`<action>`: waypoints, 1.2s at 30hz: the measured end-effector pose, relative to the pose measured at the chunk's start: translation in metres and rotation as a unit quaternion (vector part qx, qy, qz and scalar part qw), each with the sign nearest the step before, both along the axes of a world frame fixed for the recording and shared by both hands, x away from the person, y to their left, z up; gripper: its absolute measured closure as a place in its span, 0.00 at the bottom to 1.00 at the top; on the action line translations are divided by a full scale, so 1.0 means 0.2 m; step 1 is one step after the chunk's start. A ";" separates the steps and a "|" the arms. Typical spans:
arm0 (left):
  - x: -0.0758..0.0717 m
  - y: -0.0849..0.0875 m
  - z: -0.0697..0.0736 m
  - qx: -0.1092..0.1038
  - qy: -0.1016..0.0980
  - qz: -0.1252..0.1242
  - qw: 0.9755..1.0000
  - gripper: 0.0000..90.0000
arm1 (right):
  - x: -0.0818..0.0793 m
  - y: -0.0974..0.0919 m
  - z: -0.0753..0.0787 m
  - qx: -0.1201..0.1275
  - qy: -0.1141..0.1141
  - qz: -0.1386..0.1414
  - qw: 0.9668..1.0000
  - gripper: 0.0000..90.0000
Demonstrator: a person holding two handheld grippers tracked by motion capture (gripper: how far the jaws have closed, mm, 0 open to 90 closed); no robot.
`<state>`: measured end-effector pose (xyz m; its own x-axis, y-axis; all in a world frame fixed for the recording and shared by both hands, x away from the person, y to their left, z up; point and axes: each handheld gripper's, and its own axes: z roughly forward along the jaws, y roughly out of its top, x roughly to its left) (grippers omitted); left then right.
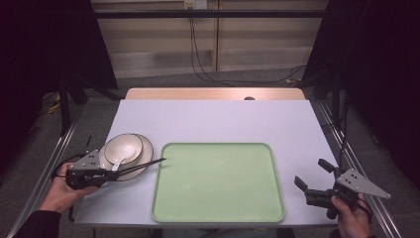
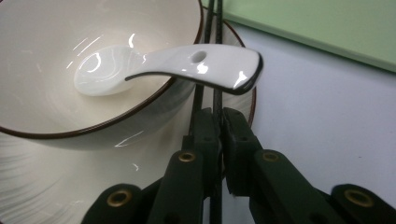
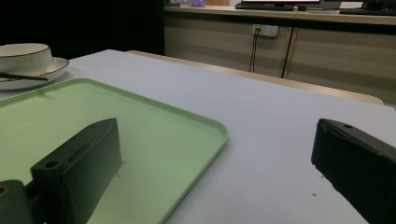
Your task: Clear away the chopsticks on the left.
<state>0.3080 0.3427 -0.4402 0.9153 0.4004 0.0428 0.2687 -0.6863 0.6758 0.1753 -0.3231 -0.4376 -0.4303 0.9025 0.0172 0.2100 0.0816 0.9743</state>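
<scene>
My left gripper [image 1: 115, 172] [image 2: 219, 116] sits at the table's left edge, shut on a pair of thin black chopsticks [image 1: 143, 165] [image 2: 218, 28]. The sticks reach right, past the plate [image 1: 144, 148] to the corner of the green tray [image 1: 218, 183]. A white bowl [image 1: 124, 148] [image 2: 46, 46] with a dark rim stands on that plate. A white ceramic spoon [image 1: 119, 159] [image 2: 187, 63] rests in it, handle over the rim above the sticks. My right gripper [image 1: 312, 174] [image 3: 217, 140] hovers open by the tray's right side, with nothing between its jaws.
The green tray [image 3: 140, 126] lies bare at the table's front middle. The bowl [image 3: 23, 55] and plate [image 3: 51, 67] stand to its left. A wooden strip runs along the table's far edge [image 1: 213, 93]. Cables hang down the back wall.
</scene>
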 end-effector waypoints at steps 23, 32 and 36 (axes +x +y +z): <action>-0.21 -0.01 0.10 -0.068 0.038 0.087 0.993 0.96 | 0.01 0.00 0.00 0.000 -0.002 0.008 1.000 0.01; -0.37 -0.15 0.18 -0.109 0.041 0.142 0.983 0.96 | 0.01 0.01 0.00 0.004 -0.003 0.013 1.000 0.01; -0.40 -0.24 0.19 -0.129 0.047 0.163 0.977 0.96 | 0.01 0.01 0.00 0.006 -0.003 0.012 1.000 0.01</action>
